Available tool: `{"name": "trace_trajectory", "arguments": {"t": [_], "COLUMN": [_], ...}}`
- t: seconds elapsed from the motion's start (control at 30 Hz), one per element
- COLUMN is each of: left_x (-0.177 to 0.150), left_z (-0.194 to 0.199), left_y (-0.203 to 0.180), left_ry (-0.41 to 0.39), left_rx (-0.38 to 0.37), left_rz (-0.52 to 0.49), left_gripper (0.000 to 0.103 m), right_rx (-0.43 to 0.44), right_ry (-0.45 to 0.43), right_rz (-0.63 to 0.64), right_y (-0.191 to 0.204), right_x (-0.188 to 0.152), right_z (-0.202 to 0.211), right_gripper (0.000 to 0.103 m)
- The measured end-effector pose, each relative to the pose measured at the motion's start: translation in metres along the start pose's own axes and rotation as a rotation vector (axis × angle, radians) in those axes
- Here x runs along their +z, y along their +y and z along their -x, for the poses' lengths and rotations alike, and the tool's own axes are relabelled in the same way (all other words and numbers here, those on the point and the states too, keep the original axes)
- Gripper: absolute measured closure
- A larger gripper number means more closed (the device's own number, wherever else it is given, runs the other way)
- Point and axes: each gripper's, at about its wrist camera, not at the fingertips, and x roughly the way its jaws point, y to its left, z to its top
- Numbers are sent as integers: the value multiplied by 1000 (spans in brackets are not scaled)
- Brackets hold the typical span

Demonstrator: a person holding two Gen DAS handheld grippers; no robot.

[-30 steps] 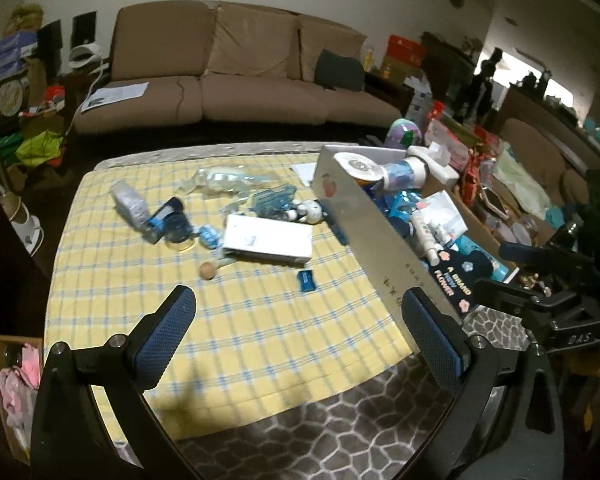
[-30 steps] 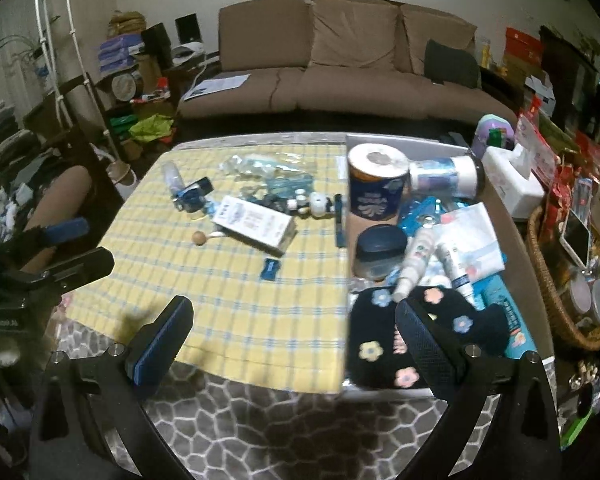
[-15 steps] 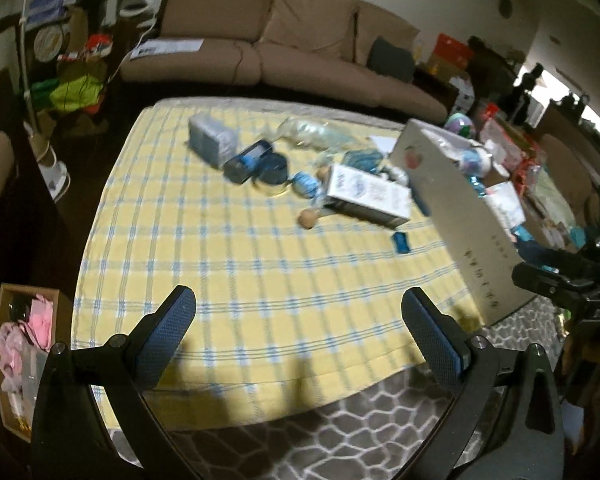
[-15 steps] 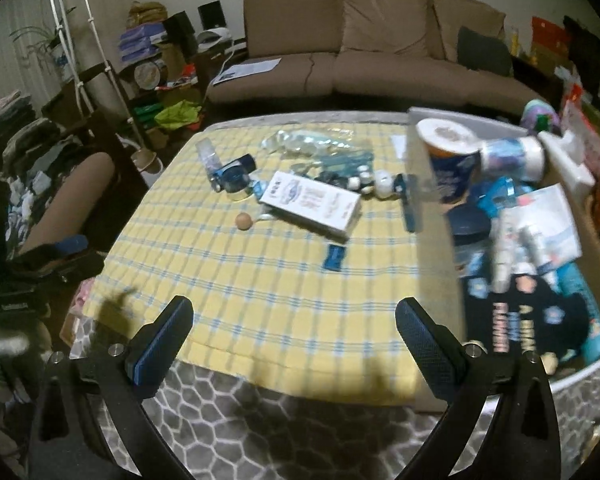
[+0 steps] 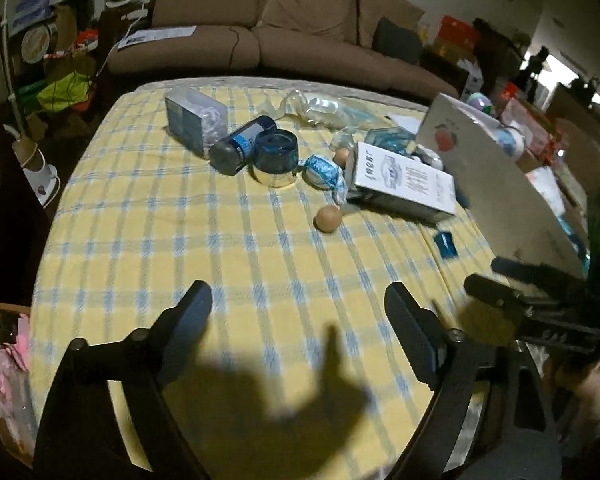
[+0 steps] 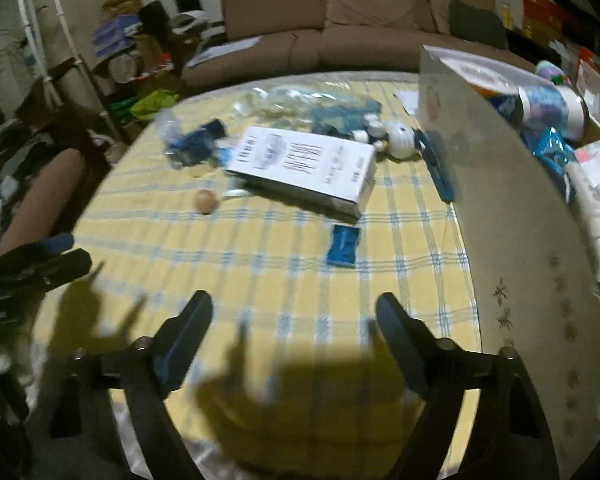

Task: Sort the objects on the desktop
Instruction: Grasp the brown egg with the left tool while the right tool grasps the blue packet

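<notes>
white box: the flat white rectangular carton with dark printed lettering (image 6: 304,168) lies at twelve o'clock from the right gripper (image 6: 294,330), on the yellow-and-blue checked tablecloth (image 6: 260,264), well apart from the fingers.
small pieces: a small blue foil packet (image 6: 343,246) lies just this side of the carton; a round tan wooden ball (image 6: 205,201) sits at eleven o'clock.
far cluster: from the left gripper (image 5: 298,316), a squat blue glass jar (image 5: 276,157) and a dark blue cylindrical bottle (image 5: 242,146) stand touching at twelve o'clock, a clear plastic box (image 5: 194,120) beyond them at eleven.
bin: the grey-walled storage box (image 6: 512,216) at two o'clock already holds bottles and packets.
tongs: both pairs stand wide apart and hold nothing, hovering over bare cloth.
risk, crowding: i judge that reaching the jar could knock the bottle over, since they touch; the ball would likely roll off if nudged.
risk, grip: the flat packet may slip a pinch against soft cloth; the wide carton may exceed the opening.
risk, clash: each gripper shows at the edge of the other's view, so both could meet over the middle.
hard to read: the right view is smeared, so the far pile is unclear; the bin wall hides its lower contents; shadows cover the near cloth.
</notes>
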Motion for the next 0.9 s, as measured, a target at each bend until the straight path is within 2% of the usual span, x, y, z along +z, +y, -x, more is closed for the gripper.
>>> {"name": "trace_trajectory", "arguments": {"t": [0.1,0.17,0.3,0.4,0.47,0.53,0.57,0.6,0.63,0.67,0.8,0.9], "left_x": [15,24,40,43,42,39,38,37,37,36,32,32], "left_z": [-23,-38,-67,-86,-97,-102,-101,-101,-100,-98,-87,-69], "left_y": [-7,-11,-20,-22,-24,-27,-28,-27,-26,-25,-22,-21], "left_ry": [-7,2,22,52,74,65,58,55,52,47,50,33], "left_rx": [8,8,11,13,10,31,26,11,3,-1,-25,-72], "left_rz": [-7,-18,-65,-85,-92,-109,-112,-104,-94,-87,-67,-39], "left_gripper": [21,28,33,44,61,68,82,82,82,82,82,82], "right_rx": [-24,-39,-64,-74,-71,-76,-80,-84,-88,-84,-72,-17], "right_ry": [1,3,13,14,5,1,0,0,-4,-7,-23,-38], "right_rz": [-34,-48,-23,2,6,19,30,44,62,77,86,45], "right_y": [-10,-15,-18,-21,-23,-22,-21,-19,-17,-15,-13,-17], "right_x": [6,10,19,22,23,24,25,25,24,24,23,23], "right_z": [-21,-31,-44,-51,-53,-54,-55,-55,-55,-55,-51,-37], "right_gripper": [31,36,50,52,52,55,56,62,75,81,81,81]}}
